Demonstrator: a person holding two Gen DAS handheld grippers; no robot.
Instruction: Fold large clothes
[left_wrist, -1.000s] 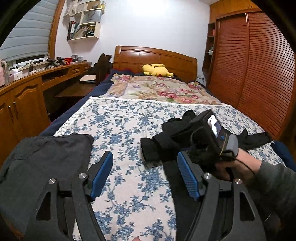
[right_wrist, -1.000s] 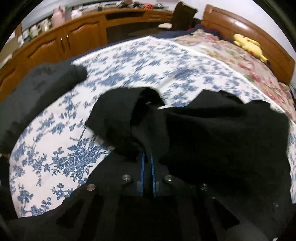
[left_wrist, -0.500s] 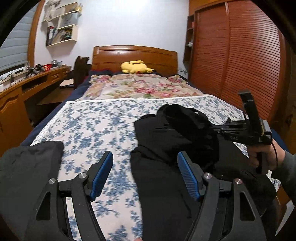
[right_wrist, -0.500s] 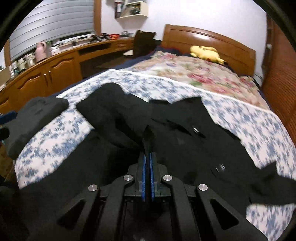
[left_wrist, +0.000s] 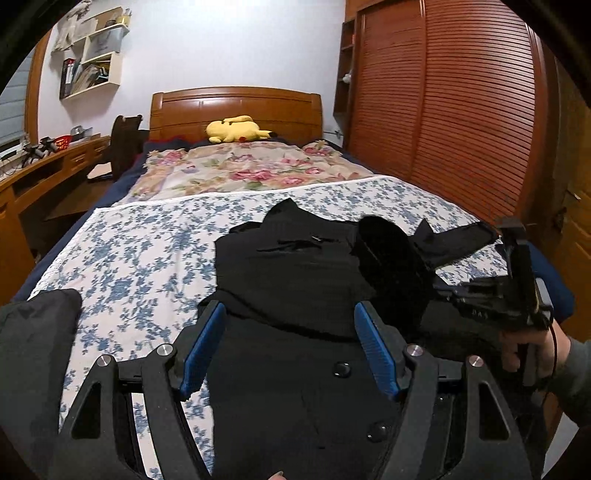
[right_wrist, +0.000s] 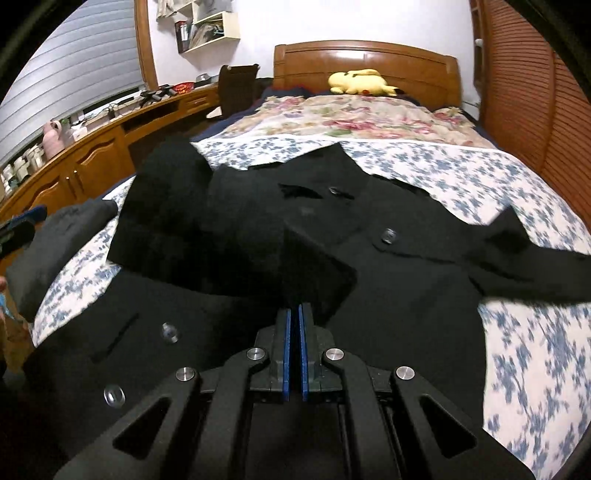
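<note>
Black coat (right_wrist: 406, 266) lies spread across the blue-flowered bedspread (right_wrist: 517, 184), filling the lower centre of both views. Lowest in frame, the left claw (left_wrist: 290, 347) hangs spread and empty over its hem; the right claw (right_wrist: 294, 332) is pressed together, pinching a sleeve (right_wrist: 207, 236) drawn over the coat's front. Folding looks barely begun: the far sleeve remains outstretched. No writing is readable.

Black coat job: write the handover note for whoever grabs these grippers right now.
Right gripper: shut on a fold of the black coat, lifted over its front.
Left gripper: open, empty, over the coat's lower part.
Coat lies spread on the blue floral sheet; a dark grey folded garment sits at the bed's left edge.
Done: coat laid out. Left: all folds.
</note>
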